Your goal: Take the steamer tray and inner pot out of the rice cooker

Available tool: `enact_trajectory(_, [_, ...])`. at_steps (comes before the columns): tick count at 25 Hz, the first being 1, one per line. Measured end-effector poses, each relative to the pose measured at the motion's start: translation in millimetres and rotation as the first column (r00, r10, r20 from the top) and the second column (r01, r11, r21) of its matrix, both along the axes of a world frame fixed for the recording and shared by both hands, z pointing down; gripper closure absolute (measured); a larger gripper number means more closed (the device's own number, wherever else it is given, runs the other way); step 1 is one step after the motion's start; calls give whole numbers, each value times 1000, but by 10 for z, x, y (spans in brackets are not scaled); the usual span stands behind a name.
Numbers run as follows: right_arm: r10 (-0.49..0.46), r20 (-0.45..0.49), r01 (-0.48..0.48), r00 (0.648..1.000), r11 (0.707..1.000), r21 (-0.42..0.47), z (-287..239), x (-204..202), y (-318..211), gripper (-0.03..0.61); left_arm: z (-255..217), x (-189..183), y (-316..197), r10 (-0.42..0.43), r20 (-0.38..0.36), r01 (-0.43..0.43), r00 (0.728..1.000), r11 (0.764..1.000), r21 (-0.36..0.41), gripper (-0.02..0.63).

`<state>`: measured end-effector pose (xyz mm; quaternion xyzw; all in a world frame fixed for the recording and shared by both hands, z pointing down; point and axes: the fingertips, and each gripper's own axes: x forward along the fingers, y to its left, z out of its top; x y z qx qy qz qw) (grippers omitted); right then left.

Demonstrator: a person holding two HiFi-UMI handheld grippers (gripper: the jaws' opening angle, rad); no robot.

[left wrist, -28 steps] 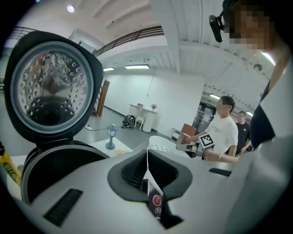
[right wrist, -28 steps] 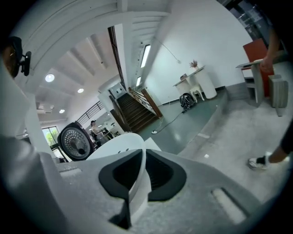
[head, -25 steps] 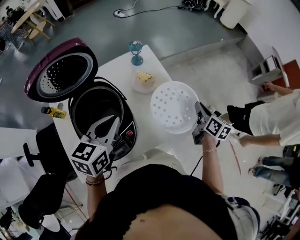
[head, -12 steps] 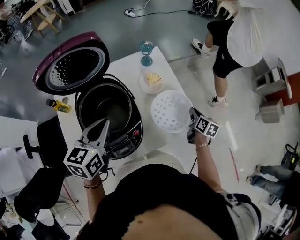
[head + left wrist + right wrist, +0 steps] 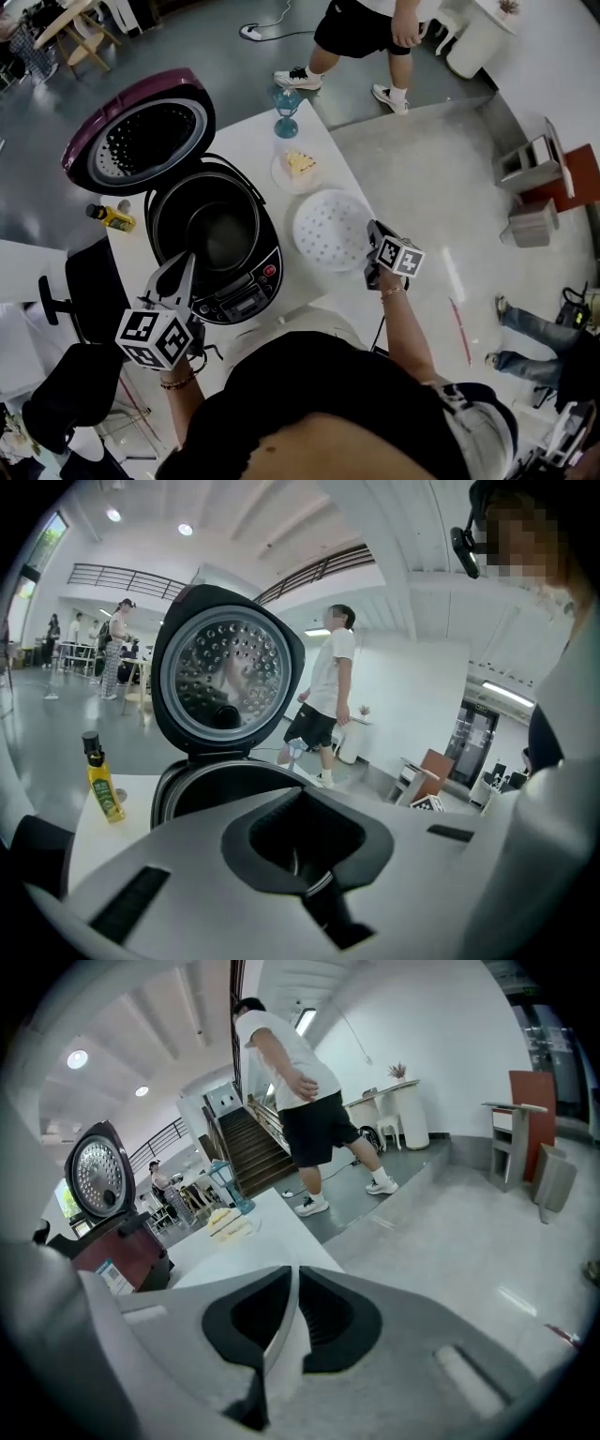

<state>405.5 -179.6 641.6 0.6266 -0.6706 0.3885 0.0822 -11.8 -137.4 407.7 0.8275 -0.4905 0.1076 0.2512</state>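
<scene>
The rice cooker [image 5: 246, 292] stands open on the white table [image 5: 246, 141], its maroon lid [image 5: 141, 131] tipped back. The dark inner pot [image 5: 208, 225] sits inside it. The white perforated steamer tray [image 5: 330, 230] is down at the table to the cooker's right; whether it rests there I cannot tell. My right gripper [image 5: 373, 246] is shut on the tray's near rim, which shows as a white edge [image 5: 279, 1344] between the jaws. My left gripper [image 5: 181, 267] is shut and empty by the cooker's front left rim. In the left gripper view the lid [image 5: 230, 672] rises ahead.
A plate with a cake slice [image 5: 298, 169] and a blue goblet [image 5: 285, 105] stand on the table beyond the tray. A yellow bottle [image 5: 111, 217] stands left of the cooker. A person [image 5: 366, 28] walks past the far end. A black chair [image 5: 89, 291] is at left.
The right gripper has come down with the steamer tray to the table. The left gripper has drawn back from over the pot to the cooker's front left. A person has walked across behind.
</scene>
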Motion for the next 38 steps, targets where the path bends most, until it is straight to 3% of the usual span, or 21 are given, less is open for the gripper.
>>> enact_trajectory(11, [-1, 27, 2, 1000, 1000, -26, 130, 1, 51, 544, 59, -80, -13, -1, -11, 1, 1000, 1000, -15, 611])
enact_trajectory(20, [16, -91, -20, 996, 999, -48, 20, 135, 67, 520, 151, -166, -34, -3, -10, 3, 1000, 999, -32, 611])
enact_trajectory(24, [57, -107, -57, 993, 998, 7, -295, 134, -14, 520, 156, -261, -68, -28, 24, 29, 999, 999, -24, 609])
enact_trajectory(27, [-60, -20, 61, 998, 993, 103, -745, -307, -213, 517, 179, -352, -90, -44, 74, 45, 996, 999, -21, 609])
enact_trajectory(29, [-210, 3, 207, 978, 966, 154, -1075, -788, -344, 517, 204, -396, -104, -48, 92, 51, 995, 998, -27, 609])
enact_trajectory(33, [-468, -67, 471, 881, 858, 205, -1690, -1761, -488, 506, 263, -475, -117, -65, 150, 71, 987, 997, -34, 609])
enact_trajectory(36, [-596, -155, 615, 788, 772, 160, -1912, -2342, -526, 372, 311, -547, -133, -66, 221, 77, 973, 996, -40, 607])
enact_trajectory(38, [-665, -238, 699, 708, 708, 100, -1921, -2647, -532, 321, 347, -609, -140, -69, 260, 84, 963, 995, -48, 596])
